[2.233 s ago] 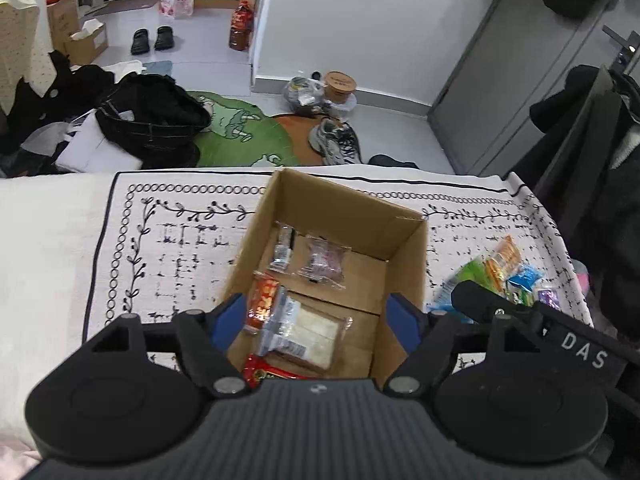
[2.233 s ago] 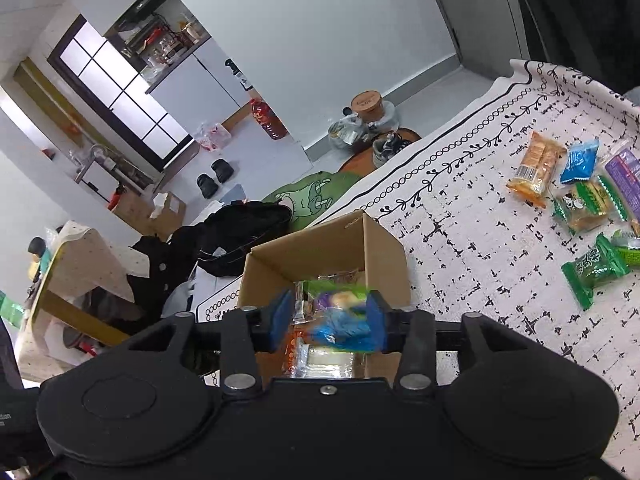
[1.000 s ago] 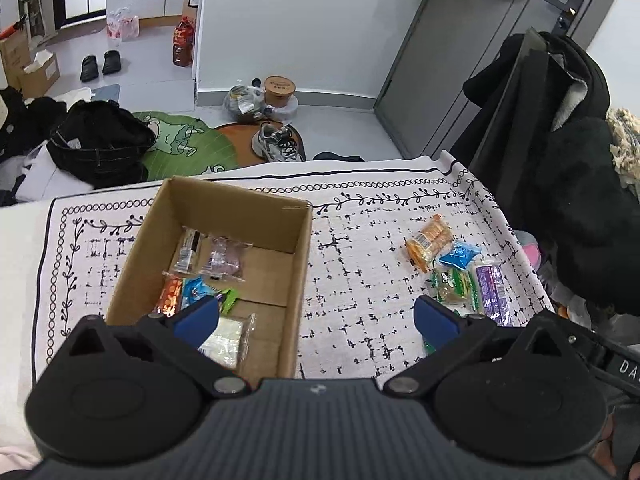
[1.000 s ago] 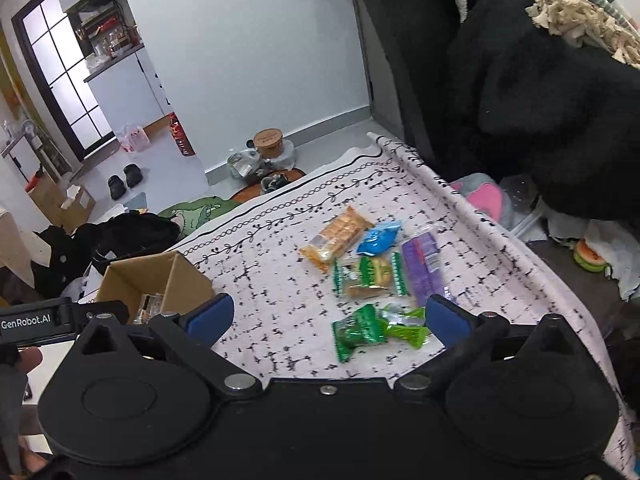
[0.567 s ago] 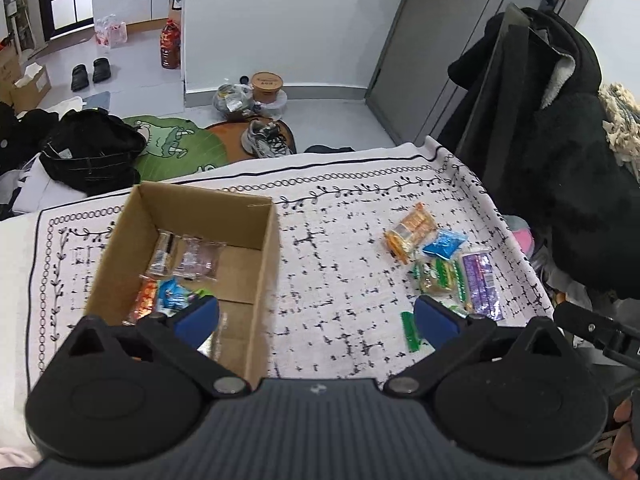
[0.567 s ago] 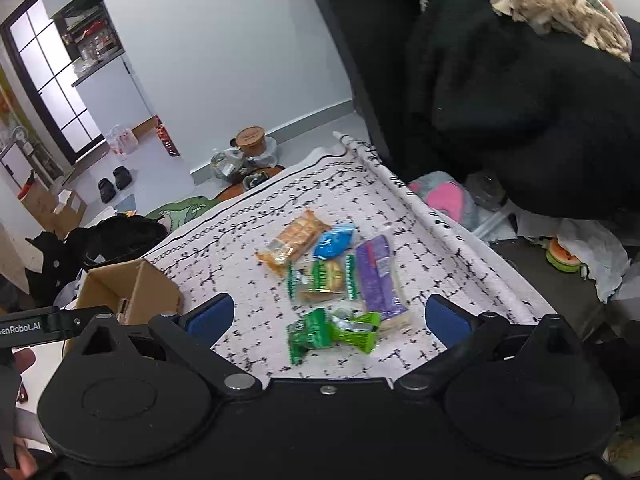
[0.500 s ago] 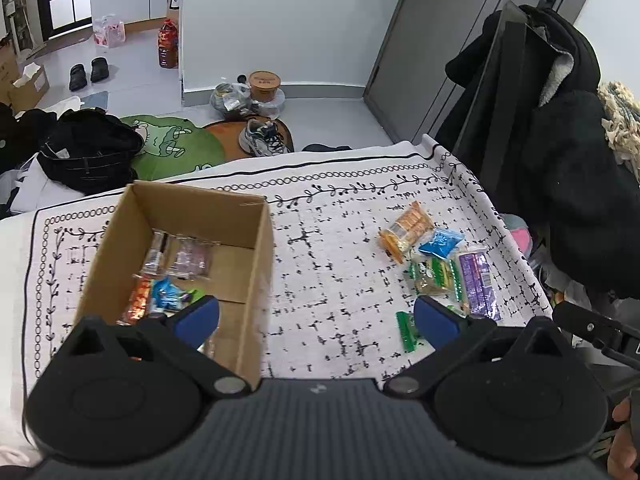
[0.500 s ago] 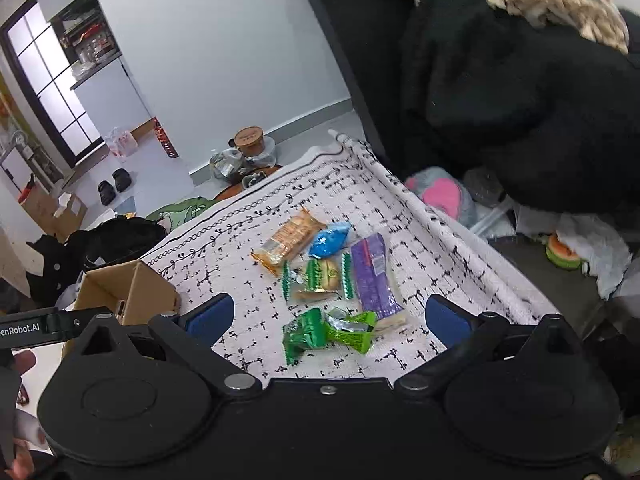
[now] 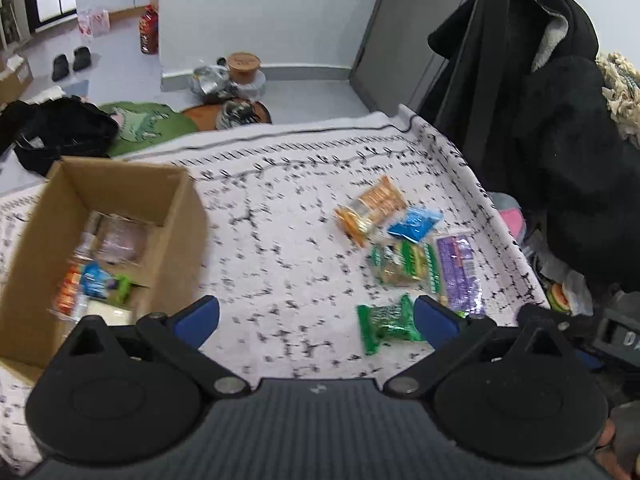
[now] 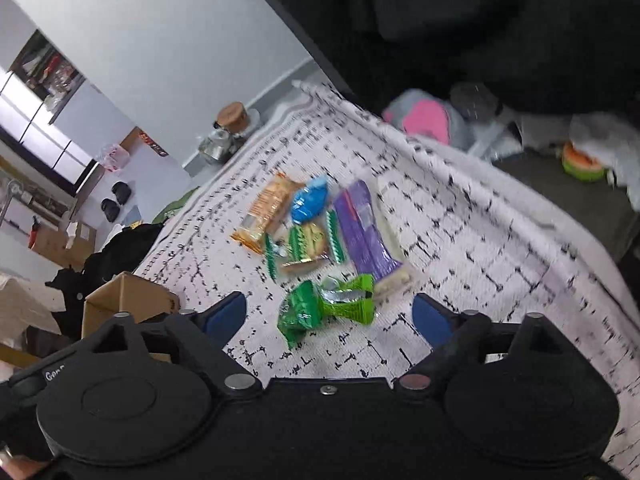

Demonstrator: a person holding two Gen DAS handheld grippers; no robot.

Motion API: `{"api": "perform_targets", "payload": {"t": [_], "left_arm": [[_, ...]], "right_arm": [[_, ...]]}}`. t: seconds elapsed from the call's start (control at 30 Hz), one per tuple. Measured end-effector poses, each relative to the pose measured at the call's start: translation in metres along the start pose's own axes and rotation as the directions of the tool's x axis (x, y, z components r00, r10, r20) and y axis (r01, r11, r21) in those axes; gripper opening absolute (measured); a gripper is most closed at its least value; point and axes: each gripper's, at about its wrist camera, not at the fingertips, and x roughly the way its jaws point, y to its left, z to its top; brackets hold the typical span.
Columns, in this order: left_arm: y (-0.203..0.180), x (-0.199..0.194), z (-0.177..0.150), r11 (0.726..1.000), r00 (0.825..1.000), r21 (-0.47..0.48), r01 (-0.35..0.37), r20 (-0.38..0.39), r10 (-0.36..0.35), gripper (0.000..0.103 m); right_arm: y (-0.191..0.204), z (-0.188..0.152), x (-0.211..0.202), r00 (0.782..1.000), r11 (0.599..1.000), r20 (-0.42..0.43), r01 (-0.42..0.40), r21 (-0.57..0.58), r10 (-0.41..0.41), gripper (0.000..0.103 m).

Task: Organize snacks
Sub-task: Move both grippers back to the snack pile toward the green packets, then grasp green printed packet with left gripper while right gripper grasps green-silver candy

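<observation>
Your left gripper (image 9: 316,322) sits at the lower centre of the left wrist view, jaws spread wide and holding nothing, above the black-and-white patterned cloth (image 9: 280,240). At left of that frame stands the open cardboard box (image 9: 176,216), holding several snack packets: a clear-wrapped pair toward the back, an orange one (image 9: 66,290), a blue-and-green one (image 9: 100,282) and a pale one at the near end. At right of centre lie your loose snacks, close together: orange packet (image 9: 370,208), blue packet (image 9: 414,226) just right of it, green-trimmed cracker pack (image 9: 400,264) below, purple bar (image 9: 458,272) along its right side, and dark green packet (image 9: 386,324) nearest, just inside the right finger (image 9: 434,320). Your right gripper (image 10: 330,314) fills the bottom of the right wrist view, jaws likewise released and empty. Between its fingers, low in the frame, lies the dark green packet (image 10: 300,312) touching a bright green packet (image 10: 354,304); above them the cracker pack (image 10: 306,242), purple bar (image 10: 364,228), blue packet (image 10: 308,204) and orange packet (image 10: 268,208). A corner of the box (image 10: 128,300) shows at the lower left. A dark coat (image 9: 568,128) hangs at upper right of the left view.
</observation>
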Motion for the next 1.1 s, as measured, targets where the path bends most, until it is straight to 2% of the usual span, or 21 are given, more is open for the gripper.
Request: {"api": "perform_targets", "payload": {"t": [0.07,0.4,0.57,0.77,0.93,1.07,1.1], "left_arm": [[-0.004,0.009,-0.002,1.0,1.0,-0.012,0.01,-0.009,-0.01,0.103],[-0.017,0.06,-0.009,0.997,0.997,-0.065,0.042,-0.068,-0.046,0.1],[-0.028,0.083,-0.015,0.996,0.993,-0.064,0.059,-0.102,-0.065,0.093],[-0.037,0.108,-0.021,0.994,0.985,-0.084,0.076,-0.146,-0.088,0.079],[-0.038,0.125,-0.026,0.993,0.98,-0.102,0.066,-0.182,-0.084,0.061],[-0.037,0.129,-0.026,0.994,0.982,-0.095,0.043,-0.178,-0.06,0.049],[-0.038,0.129,-0.026,0.996,0.983,-0.085,0.029,-0.179,-0.043,0.041]], "right_arm": [[-0.003,0.001,0.007,1.0,1.0,-0.019,0.004,0.019,-0.004,0.079],[-0.022,0.008,0.039,0.994,0.99,-0.1,-0.018,0.142,0.033,0.072],[-0.031,0.009,0.051,0.991,0.984,-0.131,0.001,0.179,0.023,0.071],[-0.037,0.012,0.065,0.987,0.979,-0.161,0.012,0.202,0.021,0.069],[-0.039,0.013,0.073,0.983,0.978,-0.183,0.009,0.208,0.03,0.07],[-0.036,0.013,0.079,0.981,0.977,-0.193,0.014,0.212,0.028,0.07],[-0.034,0.012,0.083,0.98,0.977,-0.198,0.02,0.215,0.023,0.07]]}}
